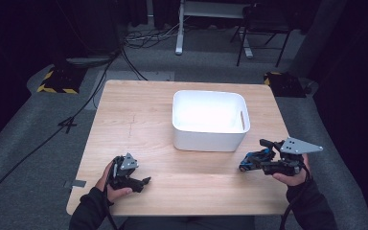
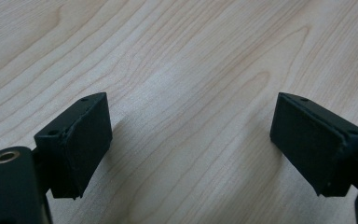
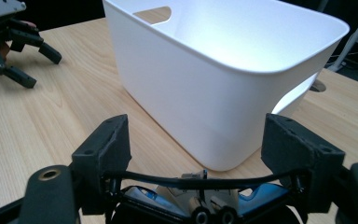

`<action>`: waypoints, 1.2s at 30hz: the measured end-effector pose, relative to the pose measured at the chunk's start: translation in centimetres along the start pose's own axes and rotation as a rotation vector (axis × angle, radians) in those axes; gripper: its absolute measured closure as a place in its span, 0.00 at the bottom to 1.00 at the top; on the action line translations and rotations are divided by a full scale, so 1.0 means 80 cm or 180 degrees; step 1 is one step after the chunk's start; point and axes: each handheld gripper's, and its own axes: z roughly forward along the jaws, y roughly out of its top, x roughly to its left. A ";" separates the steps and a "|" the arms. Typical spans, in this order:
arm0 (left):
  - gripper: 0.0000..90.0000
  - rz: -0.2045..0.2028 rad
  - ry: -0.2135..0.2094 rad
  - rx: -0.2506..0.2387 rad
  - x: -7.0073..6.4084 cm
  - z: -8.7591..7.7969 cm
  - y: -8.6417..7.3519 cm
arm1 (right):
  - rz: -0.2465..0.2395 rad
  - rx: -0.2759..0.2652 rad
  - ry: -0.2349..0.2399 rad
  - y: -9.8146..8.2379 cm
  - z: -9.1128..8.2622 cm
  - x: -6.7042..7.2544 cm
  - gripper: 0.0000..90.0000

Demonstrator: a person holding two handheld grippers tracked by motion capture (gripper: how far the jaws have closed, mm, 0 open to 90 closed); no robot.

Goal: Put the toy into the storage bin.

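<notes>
High view: your right gripper (image 1: pixel 251 160) holds a blue-and-black toy car (image 1: pixel 255 159) just above the table (image 1: pixel 139 120), near-right of the white bin (image 1: pixel 210 120); left gripper (image 1: pixel 141 183) sits near-left w/ nothing in it. Left gripper view: jaws spread wide apart over bare wood. Right gripper view: jaws clamped on the car, bin wall right ahead, the other gripper far left.
</notes>
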 end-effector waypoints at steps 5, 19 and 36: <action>0.14 -0.0012 0.0000 -0.0003 0.000 0.000 0.000 | 0.0017 -0.0040 -0.0042 0.016 -0.005 -0.002 0.27; 0.14 -0.0041 -0.0026 0.0002 -0.001 0.001 0.000 | -0.0004 0.0030 -0.0166 0.059 -0.027 -0.015 0.27; 0.14 -0.0040 -0.0026 0.0001 -0.001 0.001 0.000 | -0.0097 0.0028 -0.0226 0.105 -0.047 -0.023 0.27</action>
